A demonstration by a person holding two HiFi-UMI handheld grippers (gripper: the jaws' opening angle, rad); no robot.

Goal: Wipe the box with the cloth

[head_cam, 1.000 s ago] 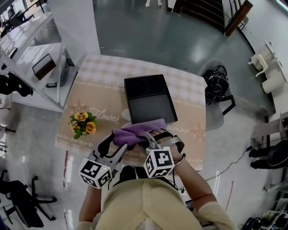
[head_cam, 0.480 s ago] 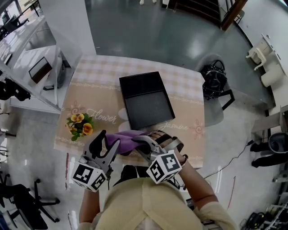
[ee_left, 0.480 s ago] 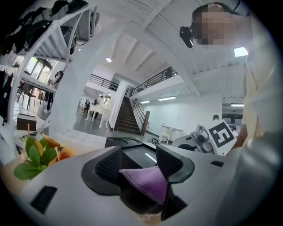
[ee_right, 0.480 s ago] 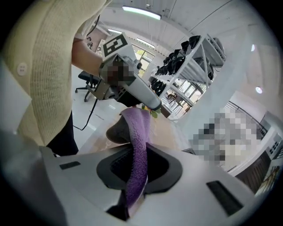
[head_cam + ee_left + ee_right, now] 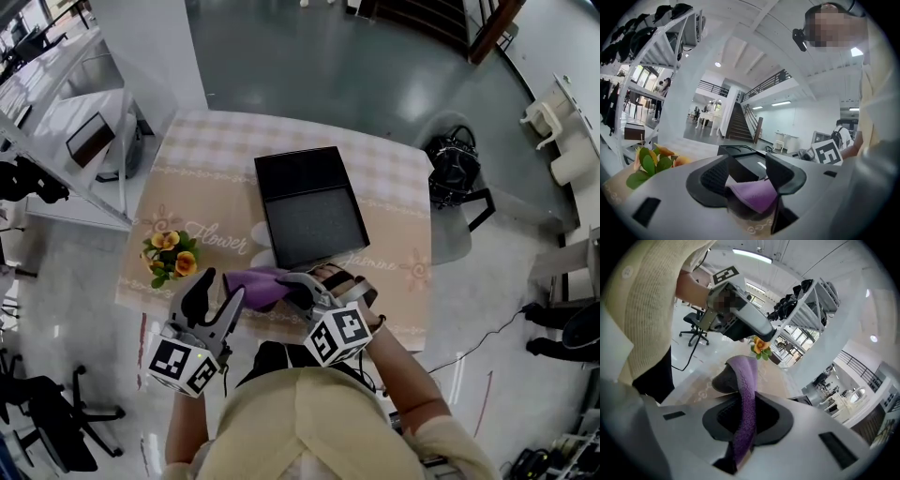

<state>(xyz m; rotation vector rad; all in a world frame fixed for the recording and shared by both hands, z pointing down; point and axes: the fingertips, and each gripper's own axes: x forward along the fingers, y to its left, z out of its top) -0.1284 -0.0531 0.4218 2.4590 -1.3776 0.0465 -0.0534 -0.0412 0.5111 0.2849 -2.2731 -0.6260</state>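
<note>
Purple woven cloth (image 5: 255, 283): bunched on beige patterned tablecloth (image 5: 206, 169), just short of box's near edge; narrower than a second ago, now off that edge.
Shallow black open box (image 5: 309, 211): mid-table, unmoved.
Right gripper (image 5: 292, 286): clamped on cloth, fold running up between jaws.
Left gripper (image 5: 217, 289): jaws spread, cloth's left end between them, unpinched, as half a second ago.
Orange-and-yellow flower bunch (image 5: 169, 255): left of left gripper, apart.

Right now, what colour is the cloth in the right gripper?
Purple. The cloth shows best in the right gripper view, where it is pinched between the jaws.
</note>
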